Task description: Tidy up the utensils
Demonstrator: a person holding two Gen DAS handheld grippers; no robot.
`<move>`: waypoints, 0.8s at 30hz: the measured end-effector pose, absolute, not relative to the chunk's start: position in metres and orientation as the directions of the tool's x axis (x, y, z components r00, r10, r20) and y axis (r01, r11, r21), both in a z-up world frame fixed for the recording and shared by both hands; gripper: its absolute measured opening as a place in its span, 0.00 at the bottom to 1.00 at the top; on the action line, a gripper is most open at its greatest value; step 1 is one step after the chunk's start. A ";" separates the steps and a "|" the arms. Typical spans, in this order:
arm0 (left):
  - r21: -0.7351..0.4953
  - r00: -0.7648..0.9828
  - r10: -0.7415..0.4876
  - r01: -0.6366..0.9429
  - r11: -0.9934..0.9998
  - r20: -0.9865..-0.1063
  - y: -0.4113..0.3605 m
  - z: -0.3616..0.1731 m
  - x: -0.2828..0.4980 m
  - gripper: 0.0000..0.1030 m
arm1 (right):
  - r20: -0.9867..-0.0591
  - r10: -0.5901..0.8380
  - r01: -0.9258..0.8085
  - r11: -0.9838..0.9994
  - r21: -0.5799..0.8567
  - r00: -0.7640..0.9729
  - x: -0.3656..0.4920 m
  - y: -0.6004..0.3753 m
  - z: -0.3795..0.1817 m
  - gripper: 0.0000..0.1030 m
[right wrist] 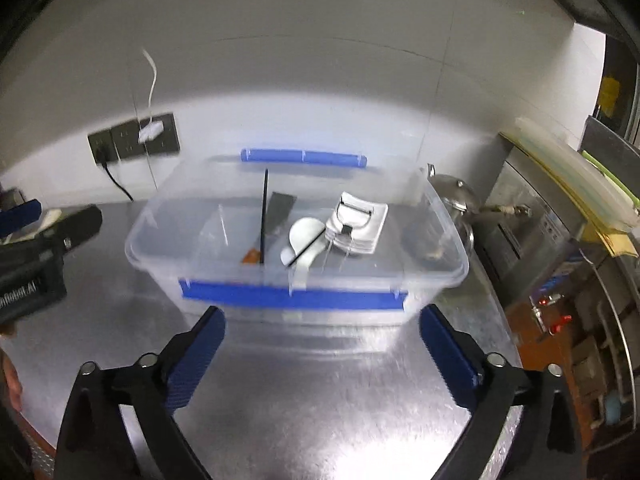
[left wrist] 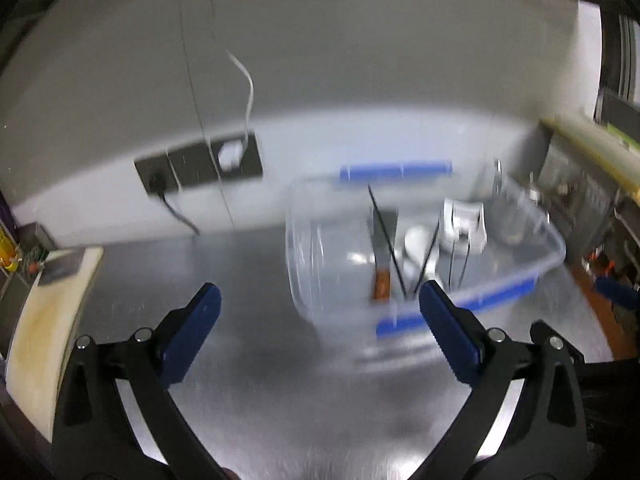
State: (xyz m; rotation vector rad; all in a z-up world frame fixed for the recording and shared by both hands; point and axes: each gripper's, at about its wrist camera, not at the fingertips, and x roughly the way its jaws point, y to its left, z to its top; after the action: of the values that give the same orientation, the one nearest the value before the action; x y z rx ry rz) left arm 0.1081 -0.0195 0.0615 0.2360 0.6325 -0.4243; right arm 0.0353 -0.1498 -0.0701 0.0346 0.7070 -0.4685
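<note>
Right claw wide open, steel counter, clear bin, white wall w/ sockets

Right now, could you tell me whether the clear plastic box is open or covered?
Open: the box has no lid, and the chopsticks stick up above its rim.

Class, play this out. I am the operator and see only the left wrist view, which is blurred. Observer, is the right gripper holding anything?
Observer: No. The right gripper is open and empty, just short of the clear bin.
Operator: What sits on the white things inside the bin?
Observer: They are a stack of white square dishes, and what looks like a peeler lies on top.
</note>
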 end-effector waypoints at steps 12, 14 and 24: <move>0.059 0.646 -0.227 0.389 0.919 -0.728 -0.020 0.006 0.093 0.93 | -0.610 -0.488 0.484 0.855 -0.189 0.624 0.027 -0.142 -0.098 0.95; 0.053 0.645 -0.232 0.390 0.919 -0.728 -0.021 0.007 0.095 0.93 | -0.648 -0.432 0.426 0.887 -0.180 0.627 0.033 -0.139 -0.101 0.95; 0.057 0.635 -0.218 0.382 0.922 -0.741 -0.023 0.004 0.100 0.93 | -0.663 -0.379 0.365 0.916 -0.168 0.646 0.040 -0.131 -0.103 0.95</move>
State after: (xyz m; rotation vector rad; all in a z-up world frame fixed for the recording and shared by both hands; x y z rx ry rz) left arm 0.0996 -0.0232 0.0038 0.2172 0.8141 -0.3459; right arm 0.0398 -0.1311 -0.1026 -0.0203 0.7586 -0.4231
